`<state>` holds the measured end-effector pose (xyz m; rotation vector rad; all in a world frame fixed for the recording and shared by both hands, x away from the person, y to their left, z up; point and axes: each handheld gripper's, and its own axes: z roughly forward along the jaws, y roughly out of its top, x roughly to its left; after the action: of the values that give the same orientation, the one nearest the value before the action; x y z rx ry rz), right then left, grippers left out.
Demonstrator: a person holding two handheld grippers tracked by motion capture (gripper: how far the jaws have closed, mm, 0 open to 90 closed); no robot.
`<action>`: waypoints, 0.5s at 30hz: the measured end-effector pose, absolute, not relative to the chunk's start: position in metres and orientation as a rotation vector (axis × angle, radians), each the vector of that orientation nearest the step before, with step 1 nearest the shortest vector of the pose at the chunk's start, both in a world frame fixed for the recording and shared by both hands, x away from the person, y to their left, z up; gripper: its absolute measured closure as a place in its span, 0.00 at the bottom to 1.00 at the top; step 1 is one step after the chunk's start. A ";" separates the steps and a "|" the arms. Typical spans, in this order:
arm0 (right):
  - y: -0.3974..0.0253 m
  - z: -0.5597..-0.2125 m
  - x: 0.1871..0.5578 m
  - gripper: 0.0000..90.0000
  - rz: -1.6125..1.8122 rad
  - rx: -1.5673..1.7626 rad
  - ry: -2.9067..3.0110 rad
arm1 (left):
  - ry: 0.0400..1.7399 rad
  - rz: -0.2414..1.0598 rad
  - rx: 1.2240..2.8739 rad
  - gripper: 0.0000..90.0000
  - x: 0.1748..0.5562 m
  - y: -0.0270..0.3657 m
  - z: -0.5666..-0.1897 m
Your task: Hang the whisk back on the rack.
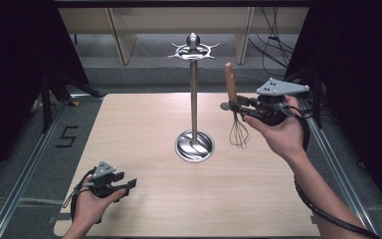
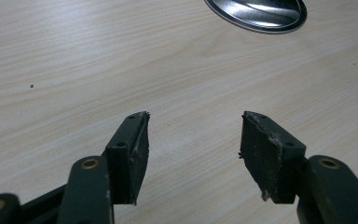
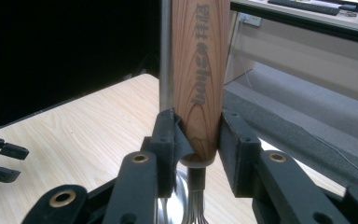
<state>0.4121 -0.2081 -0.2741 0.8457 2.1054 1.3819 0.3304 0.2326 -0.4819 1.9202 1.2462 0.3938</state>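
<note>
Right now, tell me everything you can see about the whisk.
The whisk has a reddish-brown wooden handle with dark lettering printed along it, and thin metal wire loops. It hangs upright in the air, handle up and wires down, clear of the table. The right gripper clamps the handle's lower end, just above the wires, jaws pressed on both sides. It sits to the right of the metal stand, not touching it in the high view.

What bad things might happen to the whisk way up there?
1. The right hand-held gripper pinches the whisk only at the bottom end of its wooden handle, so it might tip or slip out.
2. The whisk hangs above the table beside the tall metal stand; a small swing could knock the pole or its hooks.
</note>
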 end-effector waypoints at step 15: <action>-0.207 -0.266 0.416 0.77 1.398 0.841 2.105 | 1.244 0.400 1.916 0.46 0.330 0.233 -0.482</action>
<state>0.4159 -0.2070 -0.2663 0.8413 2.1051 1.3981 0.3305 0.2326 -0.4820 1.9160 1.2440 0.4000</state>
